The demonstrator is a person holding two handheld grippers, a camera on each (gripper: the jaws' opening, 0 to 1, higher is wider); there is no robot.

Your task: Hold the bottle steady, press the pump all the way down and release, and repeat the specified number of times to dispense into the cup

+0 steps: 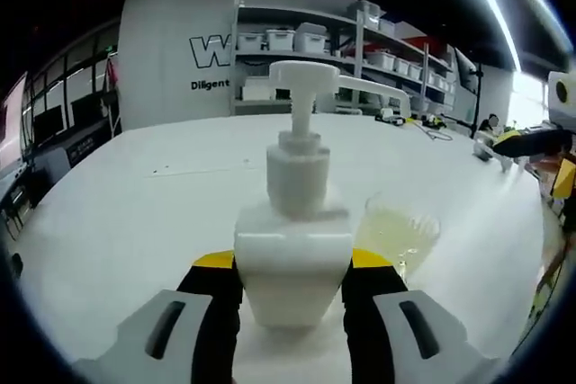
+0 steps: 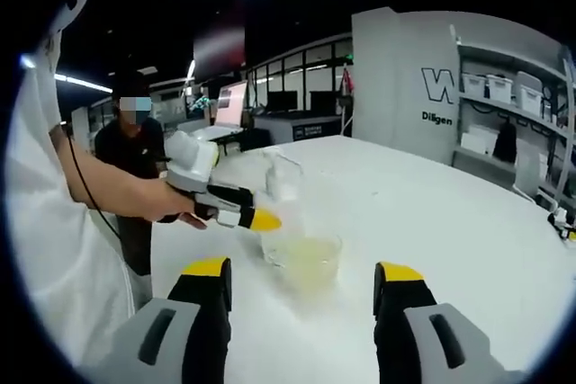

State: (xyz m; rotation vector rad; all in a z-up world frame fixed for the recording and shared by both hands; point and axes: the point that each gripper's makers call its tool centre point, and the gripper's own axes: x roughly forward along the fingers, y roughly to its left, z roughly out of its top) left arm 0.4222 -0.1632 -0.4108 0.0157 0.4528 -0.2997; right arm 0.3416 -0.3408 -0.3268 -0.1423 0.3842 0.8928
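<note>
A large white bench (image 1: 117, 213) fills the foreground of an open workroom; behind it I see one white partition wall with dark lettering and one shelving unit (image 1: 315, 51) carrying several pale storage bins.

Left gripper view: my left tool (image 1: 292, 292) is clenched on the one white pump bottle (image 1: 292, 258), its two yellow-tipped black jaws pressed against the bottle's two flanks. The bottle stands upright on the bench. Its pump head (image 1: 306, 74) sits raised on its stem, the spout reaching toward the right of the view. Just beside the bottle, on its right, stands one clear cup (image 1: 400, 236) holding a shallow layer of pale yellowish liquid.

Right gripper view: my right tool (image 2: 301, 278) is released, its two jaws standing well apart with nothing between them, above the bench surface. Beyond the gap I see the same single cup (image 2: 306, 258) with its yellowish liquid. The left tool (image 2: 220, 195) enters from the left, held in my hand (image 2: 171, 204); the bottle next to its yellow tip is blurred and pale, so I cannot make out its outline here. One other person (image 2: 135, 146) in dark clothing stands at the far left, behind the bench. Several monitors line the desks in the background.
</note>
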